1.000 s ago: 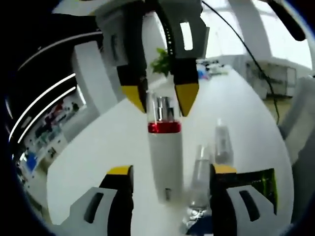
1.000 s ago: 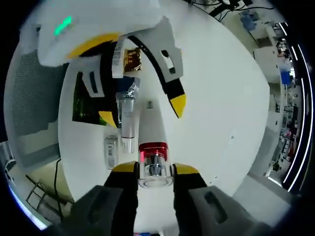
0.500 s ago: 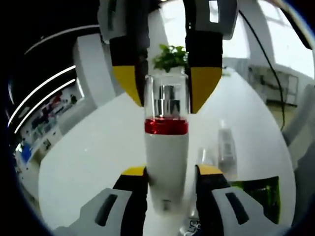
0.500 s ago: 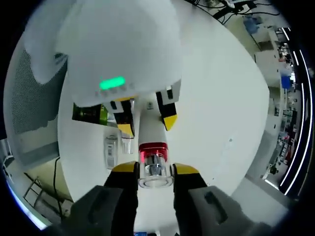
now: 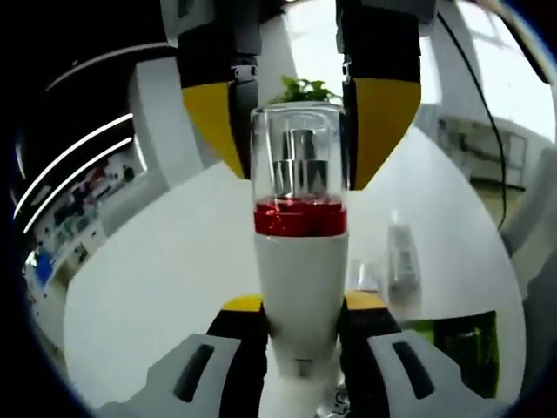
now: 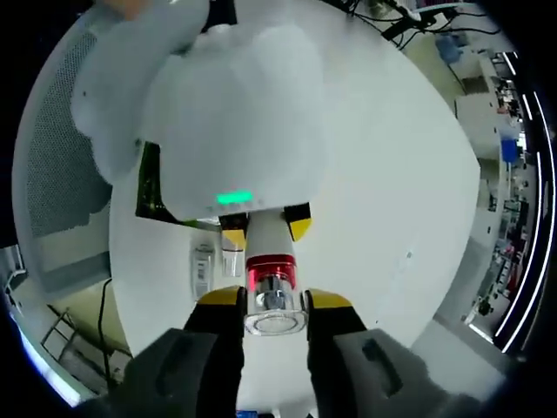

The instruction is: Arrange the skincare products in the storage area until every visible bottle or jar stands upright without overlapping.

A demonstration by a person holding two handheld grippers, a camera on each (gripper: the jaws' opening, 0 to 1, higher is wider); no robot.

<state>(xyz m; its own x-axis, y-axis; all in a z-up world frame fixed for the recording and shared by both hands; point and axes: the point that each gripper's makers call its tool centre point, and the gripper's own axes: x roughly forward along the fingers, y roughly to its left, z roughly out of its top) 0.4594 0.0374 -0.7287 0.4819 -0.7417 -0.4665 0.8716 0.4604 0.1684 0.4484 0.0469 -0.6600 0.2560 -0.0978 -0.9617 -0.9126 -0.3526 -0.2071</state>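
Observation:
A white pump bottle (image 5: 300,261) with a red band and a clear cap stands upright over the white table (image 5: 157,279). My left gripper (image 5: 305,303) is shut on its lower body, yellow tips pressed against both sides. My right gripper (image 5: 296,122) comes down from above and is shut on the clear cap. In the right gripper view, the same bottle (image 6: 271,272) runs away from my right gripper (image 6: 274,300), and my left gripper (image 6: 265,233) clasps it further down under its white housing.
A clear tube (image 5: 402,261) and a small clear bottle (image 5: 370,279) lie on the table just right of the pump bottle, beside a green packet (image 5: 452,340). A potted plant (image 5: 305,90) stands at the far end. The table edge (image 6: 418,261) curves nearby.
My left gripper moved in around the bottle's lower body and its jaws closed from wide apart onto it. The right gripper kept its hold on the cap.

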